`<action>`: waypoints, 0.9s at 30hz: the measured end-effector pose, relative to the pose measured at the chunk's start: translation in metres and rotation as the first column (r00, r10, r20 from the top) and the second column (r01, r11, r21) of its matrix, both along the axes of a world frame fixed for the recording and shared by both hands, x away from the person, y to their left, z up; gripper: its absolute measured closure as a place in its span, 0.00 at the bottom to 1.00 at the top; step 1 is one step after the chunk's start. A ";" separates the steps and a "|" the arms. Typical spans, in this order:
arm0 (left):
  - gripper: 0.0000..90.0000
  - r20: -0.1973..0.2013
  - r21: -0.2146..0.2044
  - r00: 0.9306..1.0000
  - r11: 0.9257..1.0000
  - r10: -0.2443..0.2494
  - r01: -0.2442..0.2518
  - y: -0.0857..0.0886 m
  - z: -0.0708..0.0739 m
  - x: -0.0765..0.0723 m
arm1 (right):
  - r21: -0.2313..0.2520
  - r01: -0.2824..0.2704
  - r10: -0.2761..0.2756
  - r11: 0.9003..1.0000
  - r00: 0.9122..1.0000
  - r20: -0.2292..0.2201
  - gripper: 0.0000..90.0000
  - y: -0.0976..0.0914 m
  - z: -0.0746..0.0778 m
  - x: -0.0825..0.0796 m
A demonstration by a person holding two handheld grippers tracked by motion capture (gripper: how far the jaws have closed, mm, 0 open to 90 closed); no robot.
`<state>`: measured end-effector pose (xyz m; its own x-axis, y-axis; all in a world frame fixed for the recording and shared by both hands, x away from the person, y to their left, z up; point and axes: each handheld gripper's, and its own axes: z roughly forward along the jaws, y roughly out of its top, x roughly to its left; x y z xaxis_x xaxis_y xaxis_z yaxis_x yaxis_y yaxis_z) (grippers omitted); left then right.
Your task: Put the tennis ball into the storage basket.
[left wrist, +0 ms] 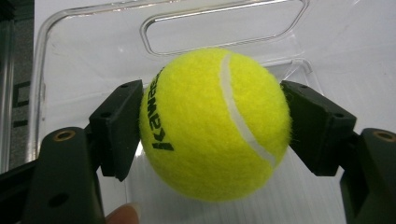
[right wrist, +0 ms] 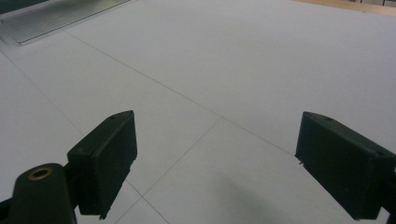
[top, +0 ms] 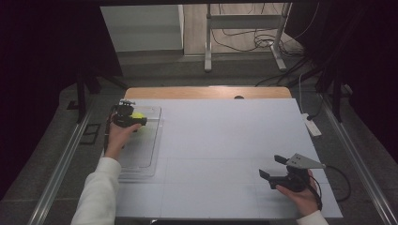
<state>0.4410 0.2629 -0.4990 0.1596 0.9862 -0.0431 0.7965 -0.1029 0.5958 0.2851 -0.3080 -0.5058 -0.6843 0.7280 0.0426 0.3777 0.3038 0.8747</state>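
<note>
A yellow tennis ball [left wrist: 212, 123] with black lettering sits between both pads of my left gripper [left wrist: 212, 128], which is shut on it. In the high view that left gripper [top: 136, 118] holds the ball [top: 138, 115] over the far end of a clear plastic tray [top: 141, 154] at the table's left. My right gripper [top: 271, 167] rests low at the table's front right, jaws wide open with nothing between them. In the right gripper view the right gripper [right wrist: 215, 172] looks along bare white table.
The white table surface [top: 220, 140] spreads between the two hands, with a wooden edge [top: 206, 92] at the back. A white power strip [top: 311, 125] lies off the right edge. A metal stand [top: 244, 33] and cables are on the floor beyond.
</note>
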 end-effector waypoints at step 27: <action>0.27 0.002 0.047 1.000 0.999 -0.002 0.002 -0.004 -0.010 0.003 | -0.005 0.000 0.000 1.000 1.000 -0.006 0.14 0.000 -0.001 0.001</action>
